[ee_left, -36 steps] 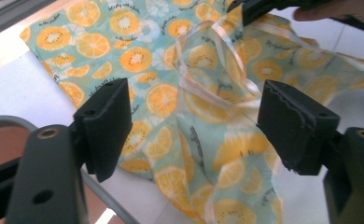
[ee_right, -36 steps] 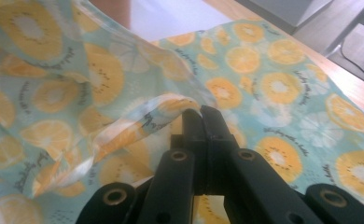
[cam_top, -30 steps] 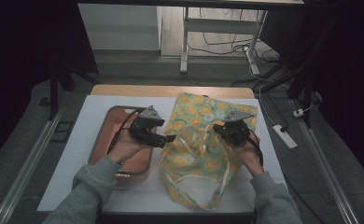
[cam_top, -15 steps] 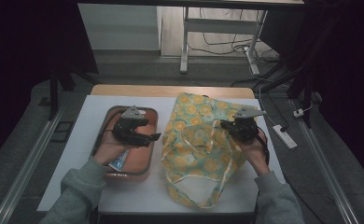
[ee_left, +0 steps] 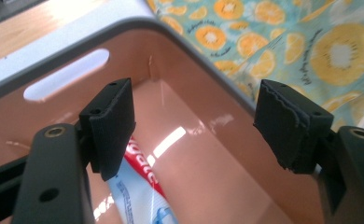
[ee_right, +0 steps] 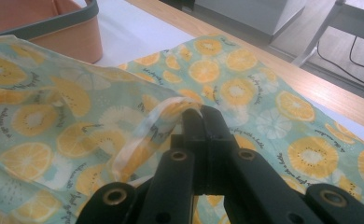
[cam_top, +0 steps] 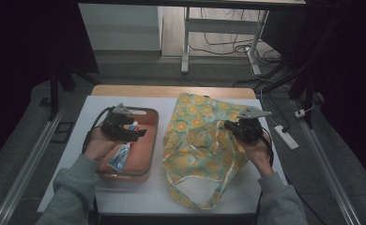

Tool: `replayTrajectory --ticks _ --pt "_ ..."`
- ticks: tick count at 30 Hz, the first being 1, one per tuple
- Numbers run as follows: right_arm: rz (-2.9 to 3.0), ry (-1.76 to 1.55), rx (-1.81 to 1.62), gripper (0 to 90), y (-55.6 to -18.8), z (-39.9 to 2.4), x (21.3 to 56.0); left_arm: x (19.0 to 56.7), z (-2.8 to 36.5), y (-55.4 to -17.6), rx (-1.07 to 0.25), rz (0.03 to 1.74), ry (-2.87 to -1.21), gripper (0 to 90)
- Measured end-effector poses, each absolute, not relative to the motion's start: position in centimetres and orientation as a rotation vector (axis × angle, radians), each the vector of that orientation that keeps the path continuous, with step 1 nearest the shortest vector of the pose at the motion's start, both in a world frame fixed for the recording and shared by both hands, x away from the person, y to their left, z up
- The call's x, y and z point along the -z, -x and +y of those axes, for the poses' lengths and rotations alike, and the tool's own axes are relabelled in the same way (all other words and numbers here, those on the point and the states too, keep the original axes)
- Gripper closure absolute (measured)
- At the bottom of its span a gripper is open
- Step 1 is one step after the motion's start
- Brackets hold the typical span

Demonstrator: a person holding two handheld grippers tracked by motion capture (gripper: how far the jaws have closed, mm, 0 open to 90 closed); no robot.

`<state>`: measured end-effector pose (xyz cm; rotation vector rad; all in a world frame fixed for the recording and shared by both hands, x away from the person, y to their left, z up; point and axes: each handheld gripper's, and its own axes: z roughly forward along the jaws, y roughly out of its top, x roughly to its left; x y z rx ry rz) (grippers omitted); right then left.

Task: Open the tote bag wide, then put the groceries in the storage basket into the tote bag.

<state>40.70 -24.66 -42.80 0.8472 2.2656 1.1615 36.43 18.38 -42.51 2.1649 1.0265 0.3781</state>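
Two grippers at work: the left gripper point(ee_left: 194, 126) has moved from the bag point(cam_top: 195, 140) to over the bin point(cam_top: 146, 166), its wide jaws closing slightly above the toothpaste point(ee_left: 138, 196), likely next to grab. The right gripper point(ee_right: 201, 114) pinches the bag's handle point(ee_right: 147, 128).

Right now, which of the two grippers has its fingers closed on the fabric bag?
The right gripper: its fingers are shut on a fold of the orange-print bag. The left gripper is apart from the bag, fingers open over the toothpaste tube in the pink basket.
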Motion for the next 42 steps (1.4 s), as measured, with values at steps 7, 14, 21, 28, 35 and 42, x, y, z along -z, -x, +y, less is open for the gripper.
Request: replayTrajectory --ticks 7,14,21,28,35,42 --pt "2.265 -0.840 -1.176 90.0 -40.6 -24.6 42.6 43.4 19.2 -37.4 -0.364 1.075 -2.188 28.9" --pt "2.275 -0.819 -1.173 90.0 -40.5 -24.4 42.6 44.6 19.7 -38.4 -0.348 1.151 -2.235 27.5" --pt "2.281 -0.807 -1.168 90.0 -40.2 -24.3 42.6 45.7 19.5 -39.2 -0.360 1.242 -2.301 23.7" --pt "2.287 -0.806 -1.158 90.0 -39.8 -24.4 42.8 46.0 19.5 -39.4 -0.336 1.260 -2.307 23.5" --pt "2.291 -0.802 -1.154 90.0 -39.7 -24.3 42.8 46.5 19.4 -39.8 -0.306 1.281 -2.324 22.7" --pt "2.299 -0.798 -1.145 90.0 -39.6 -24.1 43.0 47.6 18.7 -40.6 -0.295 1.323 -2.380 19.4"
